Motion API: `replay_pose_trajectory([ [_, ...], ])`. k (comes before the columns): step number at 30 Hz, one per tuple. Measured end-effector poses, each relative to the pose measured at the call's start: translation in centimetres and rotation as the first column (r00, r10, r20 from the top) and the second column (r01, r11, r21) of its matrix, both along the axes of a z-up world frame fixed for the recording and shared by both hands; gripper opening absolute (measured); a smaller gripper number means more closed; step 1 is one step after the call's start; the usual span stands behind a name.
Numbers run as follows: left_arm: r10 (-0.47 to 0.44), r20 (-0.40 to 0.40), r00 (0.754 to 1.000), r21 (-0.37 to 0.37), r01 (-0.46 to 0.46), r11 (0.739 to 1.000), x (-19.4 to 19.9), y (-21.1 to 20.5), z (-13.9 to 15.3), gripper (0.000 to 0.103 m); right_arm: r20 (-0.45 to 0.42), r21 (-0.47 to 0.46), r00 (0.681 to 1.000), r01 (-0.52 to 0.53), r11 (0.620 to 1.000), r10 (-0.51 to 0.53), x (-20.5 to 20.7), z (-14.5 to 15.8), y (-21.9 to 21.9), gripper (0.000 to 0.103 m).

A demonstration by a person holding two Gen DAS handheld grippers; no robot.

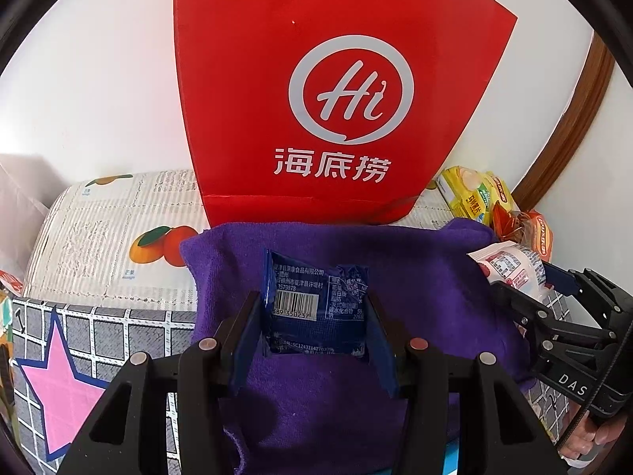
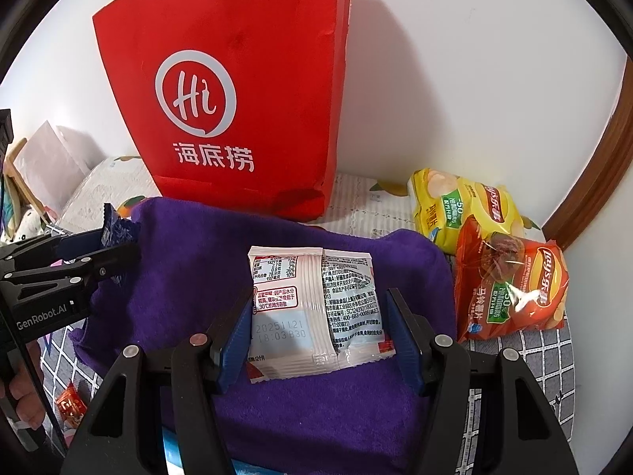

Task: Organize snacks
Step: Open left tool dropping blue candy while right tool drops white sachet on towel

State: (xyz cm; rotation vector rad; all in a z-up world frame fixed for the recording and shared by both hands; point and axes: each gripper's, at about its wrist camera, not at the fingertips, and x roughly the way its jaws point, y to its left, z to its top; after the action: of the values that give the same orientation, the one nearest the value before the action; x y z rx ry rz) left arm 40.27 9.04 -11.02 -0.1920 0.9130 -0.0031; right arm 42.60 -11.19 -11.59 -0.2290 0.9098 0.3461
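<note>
Both wrist views are bright and evenly lit, with colours strongly saturated. Heavy fisheye distortion bends straight lines outward, and a black vignette rings every corner. In the left view the white wall (image 1: pixel 99 79) washes out toward 9 o'clock with a faint pinkish bloom. In the right view the red paper bag (image 2: pixel 245 91) throws a soft grey shadow on the wall toward 2 o'clock, so light comes from the left. Glare glints on the orange chip bag (image 2: pixel 510 289) at 3 o'clock. Print on the white snack packet (image 2: pixel 316 308) reads sharp at centre; detail softens toward the rims.
</note>
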Motion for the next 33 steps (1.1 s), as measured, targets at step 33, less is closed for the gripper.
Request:
replay_pose_trajectory([
  [33, -0.009, -0.109, 0.994, 0.027, 0.012, 1.0, 1.1, -0.9, -2.7, 0.048, -0.095, -0.078, 0.995, -0.018, 0.997, 0.01, 0.8, -3.9, 1.9, 0.063],
])
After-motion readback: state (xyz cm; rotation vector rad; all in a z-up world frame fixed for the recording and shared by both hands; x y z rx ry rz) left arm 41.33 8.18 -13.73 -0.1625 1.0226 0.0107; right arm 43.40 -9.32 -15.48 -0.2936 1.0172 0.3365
